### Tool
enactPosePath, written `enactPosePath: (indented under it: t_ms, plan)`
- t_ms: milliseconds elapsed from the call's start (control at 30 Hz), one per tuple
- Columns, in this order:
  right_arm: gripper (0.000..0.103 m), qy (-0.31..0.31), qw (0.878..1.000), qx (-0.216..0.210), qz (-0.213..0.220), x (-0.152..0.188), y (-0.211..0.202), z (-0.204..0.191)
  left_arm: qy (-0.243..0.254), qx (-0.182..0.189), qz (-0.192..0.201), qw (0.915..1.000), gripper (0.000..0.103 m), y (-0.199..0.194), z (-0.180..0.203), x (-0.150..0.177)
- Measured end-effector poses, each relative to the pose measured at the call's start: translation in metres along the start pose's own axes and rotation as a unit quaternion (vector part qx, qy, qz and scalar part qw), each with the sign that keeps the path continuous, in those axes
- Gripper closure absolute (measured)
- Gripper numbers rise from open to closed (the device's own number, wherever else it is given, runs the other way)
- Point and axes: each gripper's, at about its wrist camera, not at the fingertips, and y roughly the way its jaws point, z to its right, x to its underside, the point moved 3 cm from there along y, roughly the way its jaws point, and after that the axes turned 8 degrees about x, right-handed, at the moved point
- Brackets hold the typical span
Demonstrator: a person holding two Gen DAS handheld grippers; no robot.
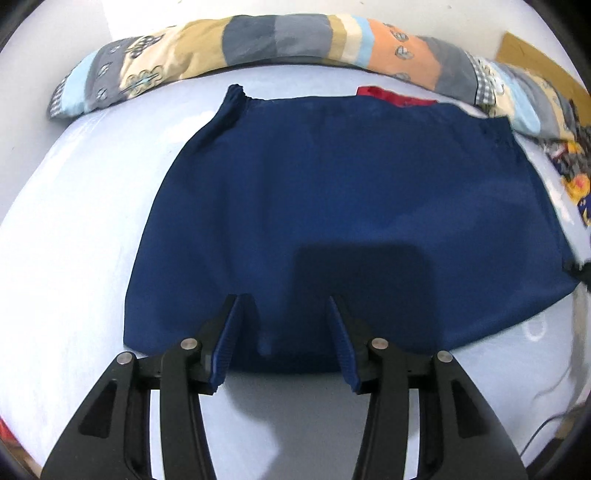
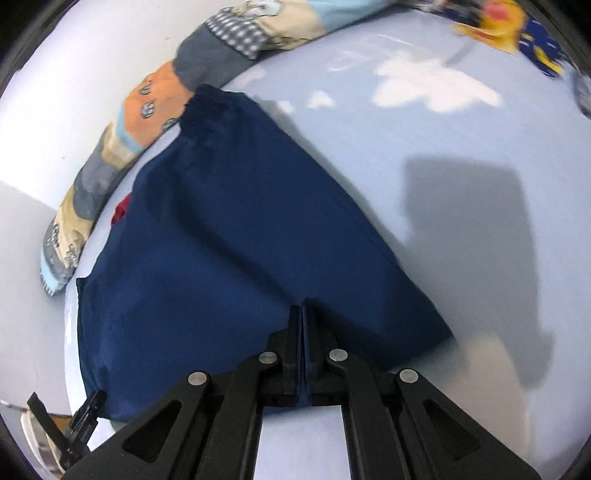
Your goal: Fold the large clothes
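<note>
A navy blue garment (image 1: 332,184) lies spread flat on a pale blue bed sheet (image 1: 74,221), its gathered elastic edge at the far side. My left gripper (image 1: 286,299) hangs open over the garment's near edge, and the cloth lies below the gap without either pad pressing it. In the right wrist view the same garment (image 2: 221,240) runs diagonally. My right gripper (image 2: 303,308) is shut at the near hem, and creases in the cloth run toward its tips. A red patch (image 1: 388,94) peeks out from under the far edge.
A rolled patchwork quilt (image 1: 258,40) borders the far side of the bed. A bright printed cloth (image 2: 509,22) lies at the far right. Bare sheet (image 2: 443,184) stretches to the right of the garment. A brown board (image 1: 535,55) shows behind the quilt.
</note>
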Motion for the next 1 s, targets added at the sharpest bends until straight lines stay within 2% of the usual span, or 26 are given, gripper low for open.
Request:
enactPosePath:
  t_ms: [67,167,233,300,433,533,600,633,700,733,800,867,900,1000]
  plan:
    - [0.093,-0.030,0.999,0.020,0.019,0.010,-0.017,-0.005,-0.006,0.006,0.013,0.9999,0.057,-0.016,0.013,0.006]
    - [0.093,-0.071,0.996,0.019,0.050,0.032,-0.040,-0.027,0.000,0.006,0.032,0.9995,0.056,-0.030,0.032,0.010]
    - [0.093,-0.098,0.993,0.010,0.063,0.045,-0.047,-0.049,0.006,-0.006,0.059,0.9982,0.048,-0.038,0.045,0.014]
    - [0.091,-0.141,0.987,0.012,0.072,0.059,-0.047,-0.074,0.000,-0.019,0.091,0.9957,0.046,-0.041,0.053,0.022]
    - [0.091,-0.204,0.975,0.023,0.084,0.072,-0.037,-0.114,0.017,-0.007,0.099,0.9949,0.046,-0.029,0.063,0.017]
    - [0.091,-0.196,0.978,0.018,0.071,0.063,-0.025,-0.116,0.044,-0.034,0.091,0.9943,0.046,-0.016,0.065,0.011]
    - [0.088,-0.188,0.980,0.034,0.064,0.053,-0.014,-0.110,0.050,-0.046,0.071,0.9951,0.046,-0.004,0.064,0.007]
    - [0.084,-0.188,0.980,0.049,0.050,0.053,-0.006,-0.106,0.049,-0.049,0.062,0.9957,0.046,-0.001,0.064,0.008]
    - [0.085,-0.187,0.981,0.054,0.009,0.056,0.012,-0.103,0.046,-0.051,0.036,0.9970,0.045,0.011,0.063,0.009]
    - [0.085,-0.184,0.981,0.054,0.003,0.057,0.014,-0.102,0.044,-0.053,0.030,0.9972,0.045,0.013,0.063,0.010]
    - [0.084,-0.192,0.979,0.063,0.011,0.056,0.010,-0.106,0.035,-0.053,0.023,0.9977,0.045,0.014,0.064,0.009]
    - [0.083,-0.201,0.976,0.066,0.052,0.054,-0.002,-0.115,0.015,-0.033,0.027,0.9990,0.045,0.010,0.063,0.006]
    - [0.083,-0.213,0.972,0.076,0.072,0.053,-0.006,-0.122,0.001,-0.019,0.029,0.9994,0.046,0.008,0.062,0.004]
    - [0.083,-0.243,0.959,0.112,0.094,0.055,-0.001,-0.138,0.003,-0.024,0.035,0.9991,0.045,0.005,0.065,0.004]
